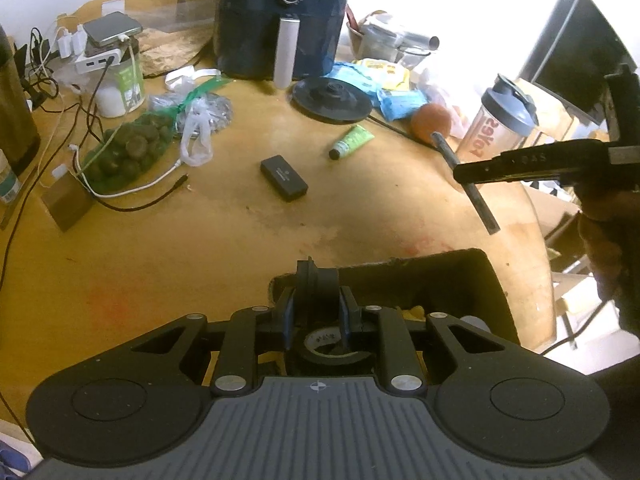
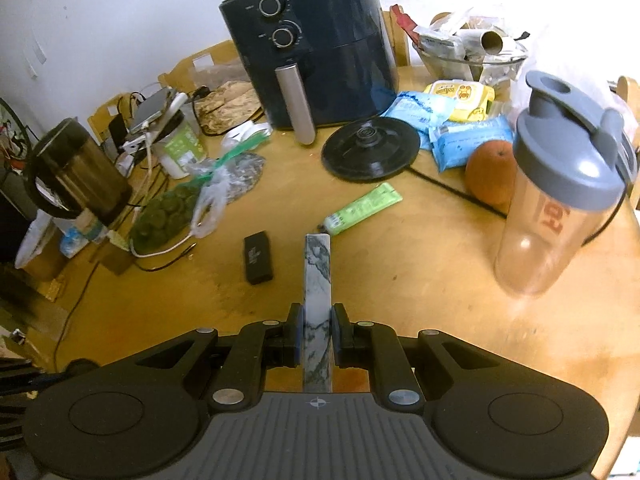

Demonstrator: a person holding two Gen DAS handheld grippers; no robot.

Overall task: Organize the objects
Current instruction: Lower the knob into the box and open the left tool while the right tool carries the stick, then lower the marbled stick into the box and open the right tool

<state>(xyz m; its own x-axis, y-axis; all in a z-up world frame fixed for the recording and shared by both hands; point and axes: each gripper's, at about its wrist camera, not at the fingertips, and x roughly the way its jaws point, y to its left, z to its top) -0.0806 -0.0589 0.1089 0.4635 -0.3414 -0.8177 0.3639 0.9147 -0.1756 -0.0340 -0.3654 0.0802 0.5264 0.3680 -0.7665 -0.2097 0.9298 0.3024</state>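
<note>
**A:** Right tongs are clamped on a long marbled bar, grey-white with dark veins, square in section. The pads bite it low down, so most of its length sticks out ahead of the jaws, up off the table.

**B:** How will it handle, do you reckon?

**A:** Stiff, by the look of it, and the finish looks smooth, so I'd guess slippery. With that much overhang it could pivot in the pads; a hold nearer its middle would steady it. If it's stone rather than printed plastic, it would chip if dropped. I can't tell which.

**B:** And the left side?

**A:** Left tongs are narrowed onto the upright wall of a black organizer box at the table's near edge, pinning it. A roll of tape lies inside, right under the jaws.

**B:** Where's the bar relative to that box?

**A:** From the left camera, the bar hangs slanted in the right tongs, above the box and toward the table's right edge, clear of it.

**B:** Anything left loose?

**A:** A black case and a green tube lie mid-table.
</note>
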